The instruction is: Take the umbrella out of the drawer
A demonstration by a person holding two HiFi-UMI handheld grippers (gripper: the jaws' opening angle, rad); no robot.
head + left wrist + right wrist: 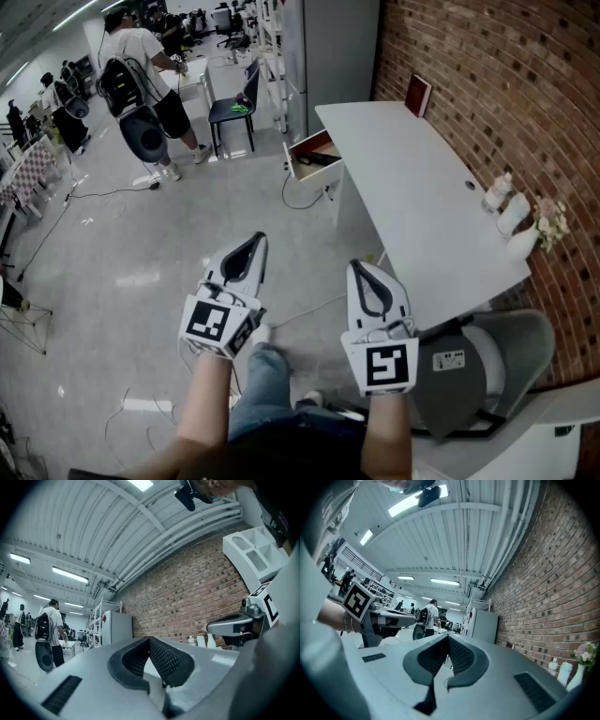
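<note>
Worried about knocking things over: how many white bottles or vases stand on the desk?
3, in a row at the near end of the desk by the brick wall: a small bottle, a second bottle, a vase holding flowers.

Your head camera looks steeply down past your forearms. The left gripper (251, 244) and right gripper (367, 270) are near, and the table (422, 206) against the brick wall (506, 84) lies farther ahead. Each gripper camera rides just behind its own fingers (164, 660), close up, and faces roughly level across the room. Each catches the other gripper at its edge. All three views share the brick wall, the pale cabinet (328, 56) and the person (141, 56) wearing a backpack.
</note>
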